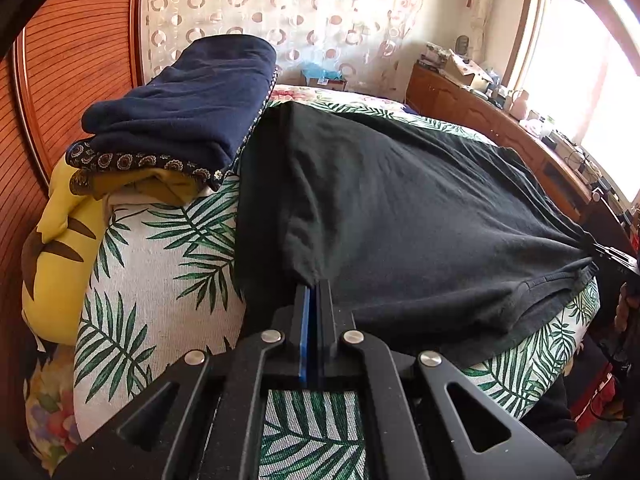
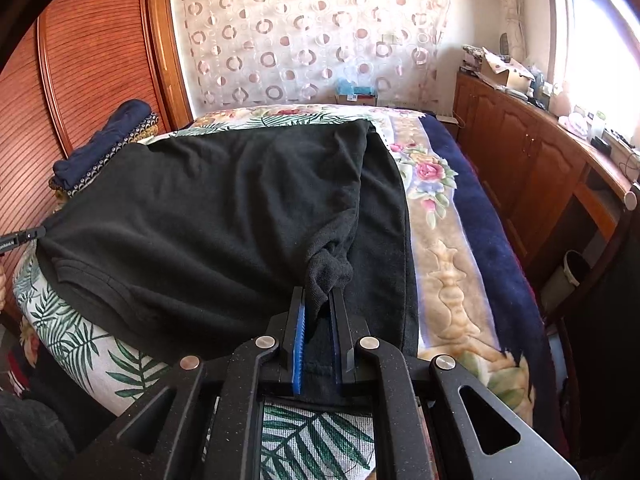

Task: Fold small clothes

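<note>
Your left gripper [image 1: 316, 286] sits low in the middle of the left wrist view, its two fingers pressed nearly together on the near edge of the black garment [image 1: 400, 200], so it is pinched tight on that cloth. Your right gripper [image 2: 320, 296] sits low in the middle of the right wrist view, its fingers a little apart with a bunched fold of the same black garment [image 2: 224, 216] clamped between the blue pads [image 2: 299, 344].

The garment lies spread across the middle of both views on the palm-leaf bed cover [image 1: 168, 264], stretched between your two grippers. In the left wrist view the right gripper shows at the right edge, where the cloth pulls to a point. In the right wrist view the left gripper shows at the left edge, gripping the opposite corner.

At the upper left of the left wrist view, a folded navy cloth [image 1: 188, 100] rests on a stack beside the garment, with a yellow pillow [image 1: 60, 240] under and below it. A floral blanket [image 2: 448, 256] runs down the right of the right wrist view, beside a wooden cabinet [image 2: 532, 168].
</note>
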`<state>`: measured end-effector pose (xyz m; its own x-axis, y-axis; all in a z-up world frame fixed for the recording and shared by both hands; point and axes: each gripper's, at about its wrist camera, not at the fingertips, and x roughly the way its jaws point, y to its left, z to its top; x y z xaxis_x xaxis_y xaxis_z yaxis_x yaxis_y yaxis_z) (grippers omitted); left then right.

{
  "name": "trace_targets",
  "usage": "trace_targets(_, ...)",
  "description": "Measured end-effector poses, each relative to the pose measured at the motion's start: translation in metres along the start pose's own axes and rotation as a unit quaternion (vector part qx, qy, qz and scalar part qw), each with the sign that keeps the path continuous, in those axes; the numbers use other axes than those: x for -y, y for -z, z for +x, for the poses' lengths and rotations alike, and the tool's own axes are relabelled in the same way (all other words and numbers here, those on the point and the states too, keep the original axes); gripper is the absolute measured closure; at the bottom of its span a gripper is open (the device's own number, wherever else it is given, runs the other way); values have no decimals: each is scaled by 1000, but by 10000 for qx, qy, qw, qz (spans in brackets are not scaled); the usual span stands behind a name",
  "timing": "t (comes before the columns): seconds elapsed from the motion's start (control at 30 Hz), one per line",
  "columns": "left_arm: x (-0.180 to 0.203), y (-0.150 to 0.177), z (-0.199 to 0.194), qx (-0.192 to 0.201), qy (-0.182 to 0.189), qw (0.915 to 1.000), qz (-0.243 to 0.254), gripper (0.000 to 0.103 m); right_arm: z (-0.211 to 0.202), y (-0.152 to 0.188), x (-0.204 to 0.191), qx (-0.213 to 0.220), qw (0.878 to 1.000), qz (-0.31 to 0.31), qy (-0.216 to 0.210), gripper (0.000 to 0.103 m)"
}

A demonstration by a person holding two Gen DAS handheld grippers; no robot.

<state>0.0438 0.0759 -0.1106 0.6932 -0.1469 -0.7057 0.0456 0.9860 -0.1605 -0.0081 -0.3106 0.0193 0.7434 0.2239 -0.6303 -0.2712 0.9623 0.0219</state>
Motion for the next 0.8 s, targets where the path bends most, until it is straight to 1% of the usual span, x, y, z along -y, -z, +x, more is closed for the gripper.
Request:
trace_targets(0.07, 0, -1, 0, -24, -31, 10000, -10, 100, -3, -1, 0, 62, 10000, 3, 38, 84)
trace_targets(0.17, 3, -1, 0, -42, -93, 9999, 33, 99, -8, -1, 1, 198, 9996, -35, 210, 78)
trace_targets(0.2, 4, -1, -1, -46, -107, 9999, 57, 93, -10, -2, 1, 227, 9995, -37, 232, 76)
trace_targets(0.23, 5, -1, -2, -36, -132, 9999, 78, 88, -12, -4, 0, 258, 9994, -21, 236, 71)
trace_targets(0.27, 6, -2, -3, -2, -155, 9998, 95, 77, -12, -4, -1, 279, 9994, -19, 207, 68)
trace_targets(0.3, 6, -2, -6, 46, -158, 9998, 104, 66, -13, -3, -3, 298, 9994, -32, 164, 67)
trace_targets(0.33, 6, -3, -7, 70, -142, 9998, 102, 60, -13, -3, -5, 321, 9994, -49, 123, 65)
trace_targets(0.37, 6, -3, -9, 88, -125, 9998, 112, 57, -13, -3, -8, 333, 9994, -75, 82, 63)
trace_targets(0.43, 8, -4, -10, 81, -217, 9996, 150, 48, -10, -1, -15, 325, 9994, -130, -18, 61)
trace_targets(0.47, 8, -5, -10, 85, -265, 9995, 162, 36, -9, 0, -18, 315, 9994, -155, -69, 61)
trace_targets(0.53, 7, -5, -9, 118, -290, 9994, 174, 23, -3, 1, -26, 273, 9993, -216, -157, 60)
trace_targets(0.6, 4, -5, -6, 61, -260, 9996, 104, 23, 3, 2, -34, 213, 9991, -262, -245, 60)
trace_targets(0.7, 2, -2, 0, -24, -326, 9994, 78, 23, 16, 2, -46, 92, 9985, -373, -386, 59)
trace_targets(0.8, -2, 1, 4, -129, -266, 9996, -7, 23, 32, 3, -59, -36, 9974, -505, -505, 59)
